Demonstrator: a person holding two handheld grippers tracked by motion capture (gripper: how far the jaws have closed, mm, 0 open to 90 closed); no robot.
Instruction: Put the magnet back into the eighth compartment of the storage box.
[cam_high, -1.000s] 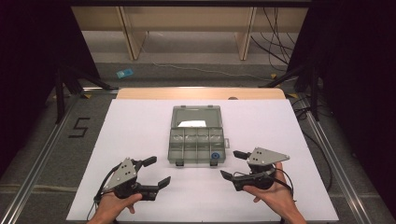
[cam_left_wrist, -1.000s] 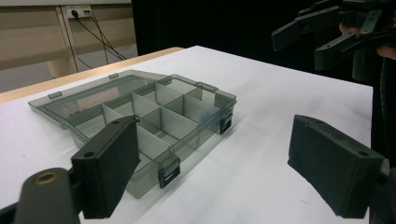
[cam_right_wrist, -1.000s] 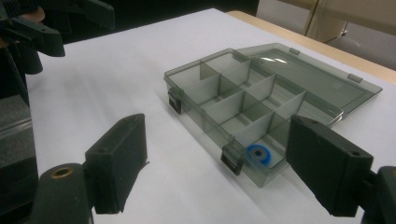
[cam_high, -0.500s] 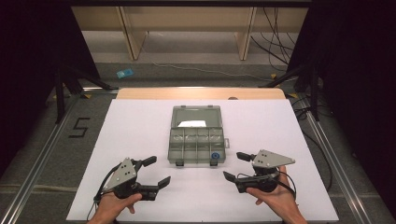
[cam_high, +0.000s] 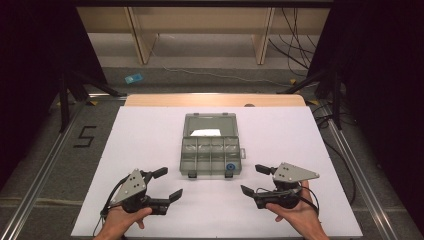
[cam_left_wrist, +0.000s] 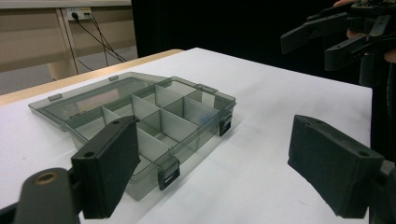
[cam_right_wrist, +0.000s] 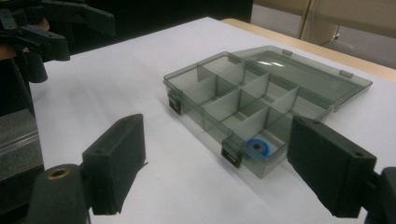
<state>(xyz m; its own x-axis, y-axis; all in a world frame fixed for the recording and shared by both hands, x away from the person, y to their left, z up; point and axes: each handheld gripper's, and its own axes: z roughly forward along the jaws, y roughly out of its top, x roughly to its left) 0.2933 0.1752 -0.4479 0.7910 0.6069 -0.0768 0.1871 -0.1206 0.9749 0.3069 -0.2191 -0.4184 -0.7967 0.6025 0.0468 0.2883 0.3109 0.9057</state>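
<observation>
A smoky-grey plastic organizer box (cam_high: 212, 156) lies open in the middle of the white table, its lid (cam_high: 210, 124) folded flat behind it. Dividers split it into several compartments. A small blue ring (cam_high: 230, 167) lies in the near right corner compartment, also seen as the blue ring (cam_right_wrist: 258, 147). My left gripper (cam_high: 168, 184) rests open at the near left, jaws pointing right toward the box (cam_left_wrist: 154, 116). To the near right, my right gripper (cam_high: 255, 180) is open too, facing the box (cam_right_wrist: 243, 98). Nothing sits between either pair of jaws.
The white table surface (cam_high: 150, 135) ends at a wooden strip (cam_high: 215, 100) at the back. Beyond it are floor cables (cam_high: 295, 50) and a blue item (cam_high: 133, 78). A "5" mark (cam_high: 85, 136) is on the floor left. Dark stands flank the table.
My right gripper has slid slightly right and nearer to the person. The left gripper and the box have not moved.
</observation>
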